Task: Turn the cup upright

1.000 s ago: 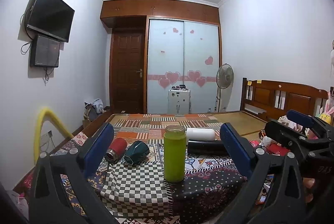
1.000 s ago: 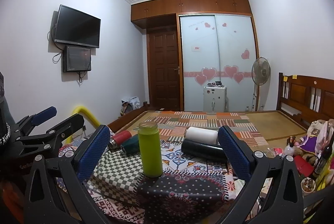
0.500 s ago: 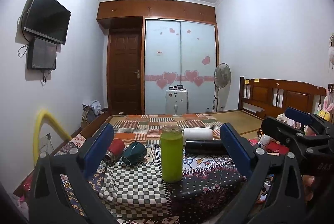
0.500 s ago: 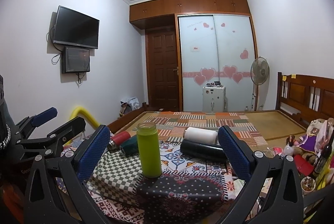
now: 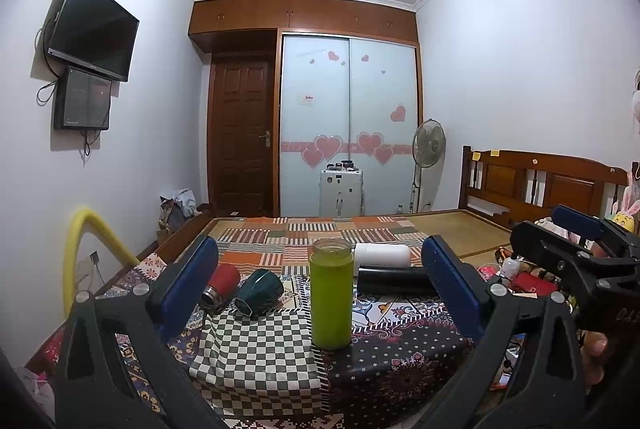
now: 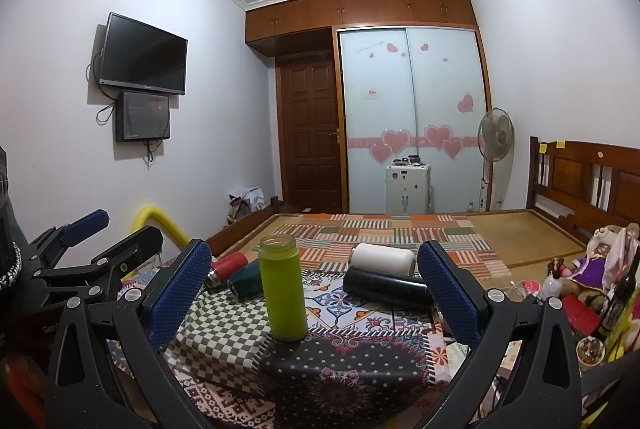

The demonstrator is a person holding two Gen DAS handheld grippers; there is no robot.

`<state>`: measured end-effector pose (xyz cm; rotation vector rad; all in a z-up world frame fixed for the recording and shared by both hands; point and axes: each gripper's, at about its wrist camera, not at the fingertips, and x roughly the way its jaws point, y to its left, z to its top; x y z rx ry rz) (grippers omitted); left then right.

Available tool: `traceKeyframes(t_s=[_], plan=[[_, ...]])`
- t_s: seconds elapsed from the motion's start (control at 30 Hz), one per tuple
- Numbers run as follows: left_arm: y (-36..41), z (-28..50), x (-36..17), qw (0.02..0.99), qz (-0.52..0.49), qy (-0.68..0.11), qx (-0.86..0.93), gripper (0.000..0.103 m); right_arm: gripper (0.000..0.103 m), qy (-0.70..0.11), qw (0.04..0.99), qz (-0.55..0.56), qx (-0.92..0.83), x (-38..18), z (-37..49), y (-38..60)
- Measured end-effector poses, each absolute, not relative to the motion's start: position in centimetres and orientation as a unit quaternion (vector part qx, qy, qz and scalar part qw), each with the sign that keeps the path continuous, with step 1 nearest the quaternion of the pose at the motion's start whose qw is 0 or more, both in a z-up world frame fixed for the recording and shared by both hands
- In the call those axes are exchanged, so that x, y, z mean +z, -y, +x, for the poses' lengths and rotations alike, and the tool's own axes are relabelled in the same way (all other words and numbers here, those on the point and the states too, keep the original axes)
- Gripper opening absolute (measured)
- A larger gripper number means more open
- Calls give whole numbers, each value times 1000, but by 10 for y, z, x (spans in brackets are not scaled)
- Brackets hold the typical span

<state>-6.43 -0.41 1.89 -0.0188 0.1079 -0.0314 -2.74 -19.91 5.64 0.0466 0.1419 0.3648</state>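
A lime green cup stands upright and open-topped on the patterned table cloth; it also shows in the right wrist view. A red flask, a dark green cup, a black flask and a white cup lie on their sides behind it. My left gripper is open and empty, well short of the cups. My right gripper is open and empty too, held back from the table.
A bed with a patchwork cover and a wooden headboard lies behind the table. Toys and bottles crowd the right side. A yellow tube arches at the left by the wall.
Both grippers have tilted slightly, so the table sits a bit differently in view. The cups have not moved and both grippers stay open.
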Motion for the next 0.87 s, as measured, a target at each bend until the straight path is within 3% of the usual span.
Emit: traceKeyframes(t_s=[0.87], plan=[[0,-55,18,998,-14,-65,-14,103,103,-77,980,24,180,56,-23,193]])
